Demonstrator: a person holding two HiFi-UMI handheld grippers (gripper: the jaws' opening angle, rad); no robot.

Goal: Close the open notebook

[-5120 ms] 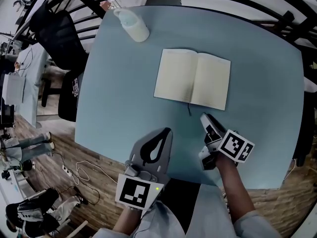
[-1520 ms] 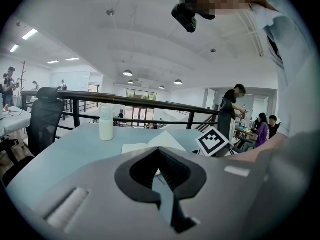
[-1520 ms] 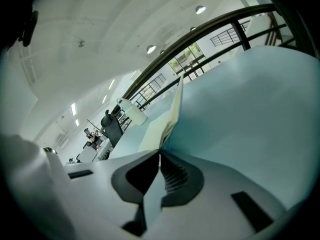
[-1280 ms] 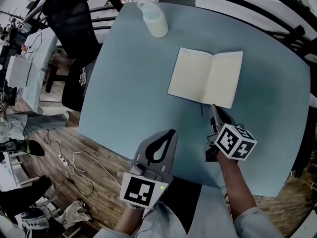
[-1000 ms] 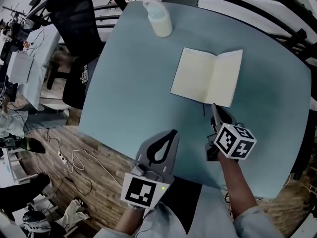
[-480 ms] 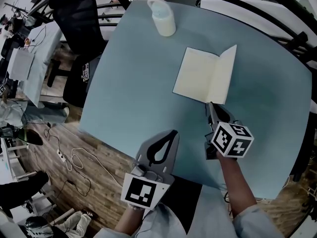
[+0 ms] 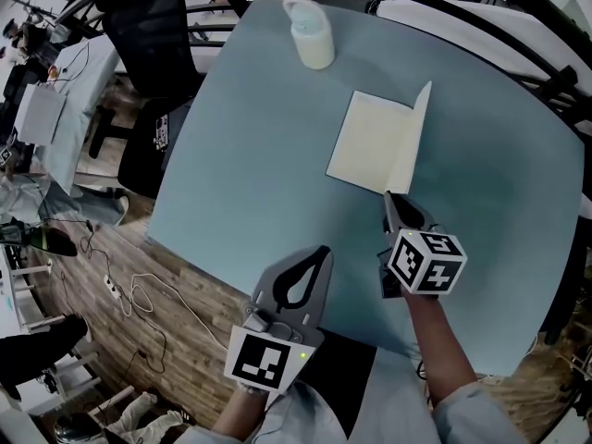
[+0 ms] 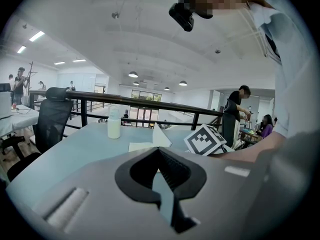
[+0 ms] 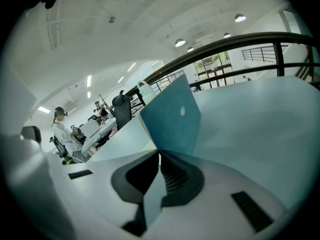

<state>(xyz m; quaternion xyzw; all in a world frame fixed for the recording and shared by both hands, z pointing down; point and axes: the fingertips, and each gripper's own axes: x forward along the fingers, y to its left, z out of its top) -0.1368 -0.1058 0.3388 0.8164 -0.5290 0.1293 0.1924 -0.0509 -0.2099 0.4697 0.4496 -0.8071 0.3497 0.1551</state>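
Observation:
The notebook [image 7: 368,142] lies on the light blue table [image 7: 250,155], its cream left page flat. Its right cover [image 7: 415,137] stands nearly upright, and its teal outer face [image 9: 172,116] fills the middle of the right gripper view. My right gripper [image 7: 388,198] is shut, its tip at the cover's near lower corner; nothing shows between the jaws. Over the table's near edge my left gripper [image 7: 320,251] is also shut and empty, well short of the notebook [image 8: 150,140].
A white bottle [image 7: 313,35] stands at the table's far edge, left of the notebook. A black office chair [image 7: 139,26] and dark railings sit beyond the table's left and far sides. Cables lie on the wooden floor [image 7: 139,285] to the left.
The notebook's right cover has swung up from flat to nearly upright. My right gripper has shifted slightly left and rolled at the cover's near corner. The left gripper has kept still.

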